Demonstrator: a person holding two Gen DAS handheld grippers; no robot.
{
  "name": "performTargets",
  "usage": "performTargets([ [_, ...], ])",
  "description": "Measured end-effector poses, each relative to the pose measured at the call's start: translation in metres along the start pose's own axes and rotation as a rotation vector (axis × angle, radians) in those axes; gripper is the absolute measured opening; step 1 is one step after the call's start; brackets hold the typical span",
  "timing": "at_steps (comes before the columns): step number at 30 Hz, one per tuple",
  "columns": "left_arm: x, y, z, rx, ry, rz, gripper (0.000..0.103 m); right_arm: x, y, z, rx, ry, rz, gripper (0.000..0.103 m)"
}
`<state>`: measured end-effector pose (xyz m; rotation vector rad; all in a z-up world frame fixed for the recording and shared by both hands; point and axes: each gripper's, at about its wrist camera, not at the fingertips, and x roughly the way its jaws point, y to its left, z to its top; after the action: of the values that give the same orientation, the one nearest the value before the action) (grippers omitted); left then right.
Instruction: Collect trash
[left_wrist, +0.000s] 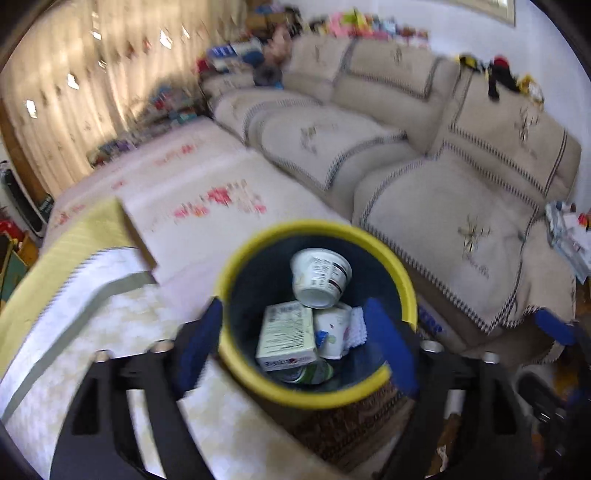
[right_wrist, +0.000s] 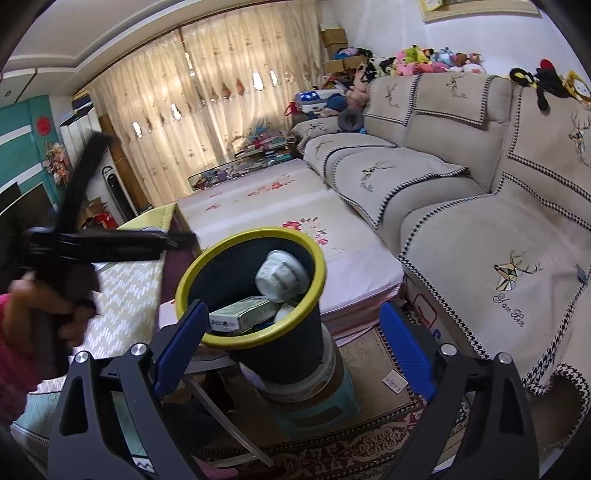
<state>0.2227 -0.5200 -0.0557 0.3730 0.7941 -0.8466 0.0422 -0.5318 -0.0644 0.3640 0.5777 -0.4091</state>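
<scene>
Jaws on both grippers, left (left_wrist: 295, 347) and right (right_wrist: 293, 343), gape wide, empty; bin (left_wrist: 404, 291) sits between them holding cup (left_wrist: 321, 277), box (left_wrist: 286, 334); lower trash buried, left view blurred.

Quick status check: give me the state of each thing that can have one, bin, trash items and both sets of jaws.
Trash bin: upright, no lid, holding several pieces of trash.
White tub: in the bin, tipped on its side atop the pile.
Carton box: lying in the bin, tilted.
Paper cup: in the bin, on its side.
Left gripper: jaws open, empty, over the bin.
Right gripper: jaws open, empty.
</scene>
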Motion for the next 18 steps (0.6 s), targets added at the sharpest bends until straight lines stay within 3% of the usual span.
performTargets([
  [4,-0.084,0.027,-0.036,-0.042,-0.136,0.076,0.098,-0.004,0.030,-0.001,-0.058,-0.003,0.048,0.094],
  [13,-0.249,0.103,-0.162,-0.270,-0.286,0.333,0.098,-0.037,0.114,-0.004,-0.174,-0.061,0.173,0.096],
  [15,-0.277,0.117,-0.188,-0.307,-0.304,0.412,0.098,-0.046,0.129,-0.005,-0.193,-0.070,0.186,0.096],
  [18,-0.317,0.138,-0.227,-0.373,-0.308,0.470,0.098,-0.060,0.144,-0.006,-0.209,-0.079,0.205,0.096],
])
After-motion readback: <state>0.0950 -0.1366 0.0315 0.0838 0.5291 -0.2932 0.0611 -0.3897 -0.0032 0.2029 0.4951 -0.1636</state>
